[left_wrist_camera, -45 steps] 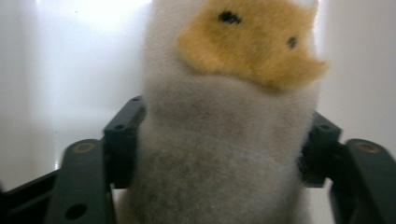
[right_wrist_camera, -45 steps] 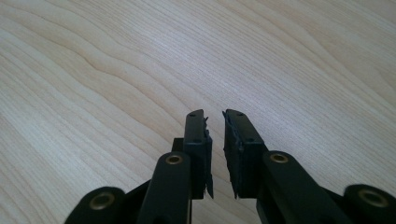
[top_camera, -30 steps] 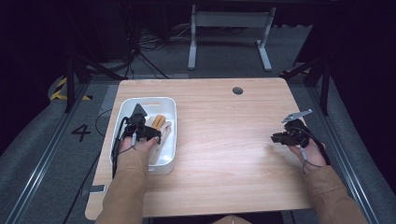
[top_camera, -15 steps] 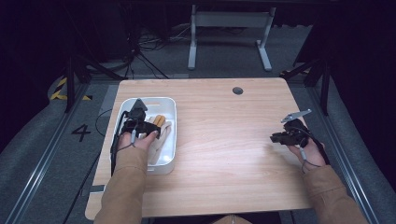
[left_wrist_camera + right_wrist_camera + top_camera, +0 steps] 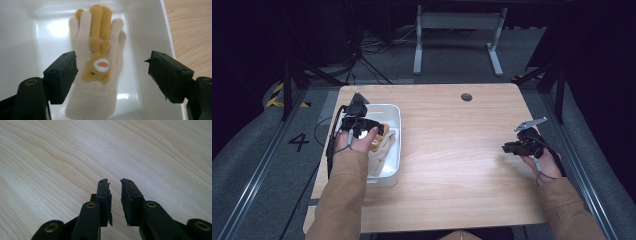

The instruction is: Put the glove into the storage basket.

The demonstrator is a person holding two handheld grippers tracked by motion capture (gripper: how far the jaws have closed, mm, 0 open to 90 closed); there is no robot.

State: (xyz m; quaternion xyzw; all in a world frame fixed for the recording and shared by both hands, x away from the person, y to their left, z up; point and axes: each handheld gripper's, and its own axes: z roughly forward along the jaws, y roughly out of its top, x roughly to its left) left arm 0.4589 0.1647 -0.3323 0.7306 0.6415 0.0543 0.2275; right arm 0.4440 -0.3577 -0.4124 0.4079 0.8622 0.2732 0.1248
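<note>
At the near edge of the high view, 2 tan sleeves come in from the bottom, each hand carrying a set of tongs. The left tongs (image 5: 379, 131) hang over a white tray (image 5: 395, 116) that sits on the left part of the wooden worktop (image 5: 452, 140). Their jaws have just been closing a little, yet in the left gripper view they stand wide apart, with nothing pressed between the pads; the left tongs (image 5: 111, 67) look straight down into the tray (image 5: 150, 37).

Below them lies a cream glove (image 5: 87, 105), flat on the tray floor, cuff toward the camera and fingers pointing away. On its back lies a mustard-yellow plush animal (image 5: 98, 63) with a white muzzle and long ears that run up along the glove's fingers. The glove lies between the 2 jaws as the camera sees it, but the jaws are above it and apart from it. From the high view the glove (image 5: 382, 147) shows as a pale shape in the tray just beside the left hand.

The right tongs (image 5: 507, 147) are well apart from the tray, over the bare right side of the worktop. In the right gripper view the right tongs (image 5: 115, 182) are almost closed, with a narrow slit between the pads and nothing in it, only wood grain beyond.

At the far edge of the worktop sits a small dark round cable port (image 5: 466, 97).
</note>
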